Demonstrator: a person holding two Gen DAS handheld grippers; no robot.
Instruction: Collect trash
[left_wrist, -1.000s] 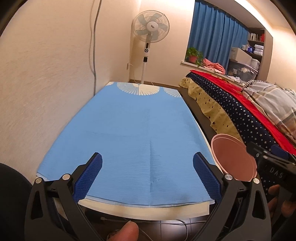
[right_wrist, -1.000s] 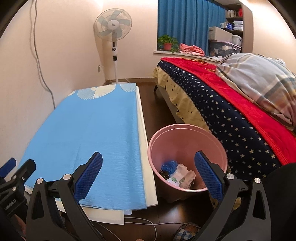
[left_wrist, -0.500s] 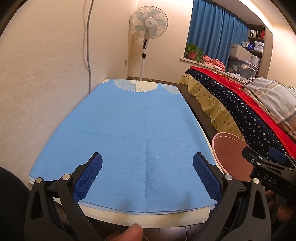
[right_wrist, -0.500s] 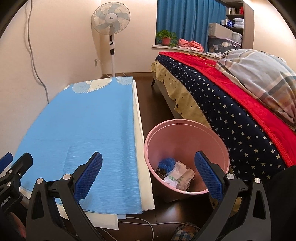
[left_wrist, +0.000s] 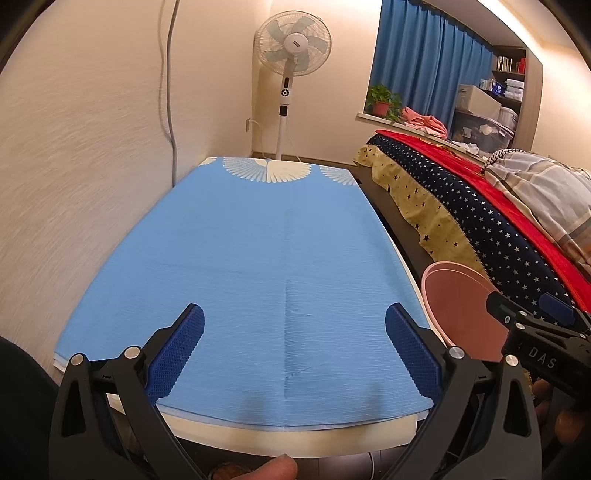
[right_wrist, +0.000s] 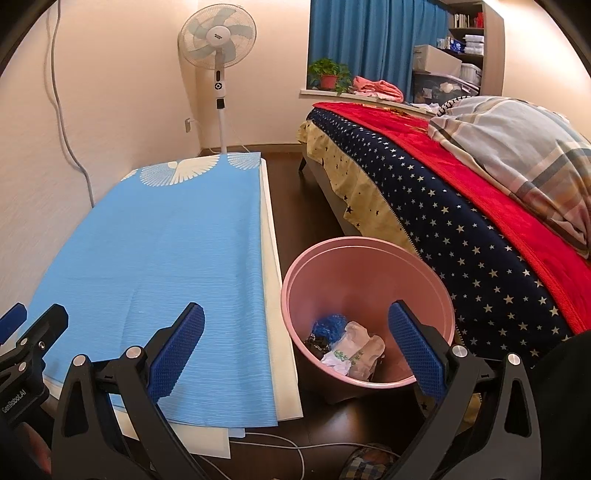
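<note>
A pink trash bin (right_wrist: 369, 258) stands on the dark floor between the blue mat and the bed; its rim (left_wrist: 454, 267) also shows at the right of the left wrist view. Inside lie crumpled wrappers (right_wrist: 354, 350) and a blue scrap (right_wrist: 328, 325). My right gripper (right_wrist: 295, 345) is open and empty, hanging just above the bin's near left rim. My left gripper (left_wrist: 293, 349) is open and empty over the near end of the blue mat (left_wrist: 258, 258). The right gripper's body (left_wrist: 539, 332) is seen at the right in the left wrist view.
A bed with a starred navy and red cover (right_wrist: 461, 206) runs along the right. A standing fan (right_wrist: 218, 48) is at the far wall. White cables (right_wrist: 280, 443) lie on the floor near me. A wall (left_wrist: 74, 147) borders the mat's left side.
Both grippers have risen and moved slightly forward; the mat and bin sit lower and closer in view. Both stay open and empty.
</note>
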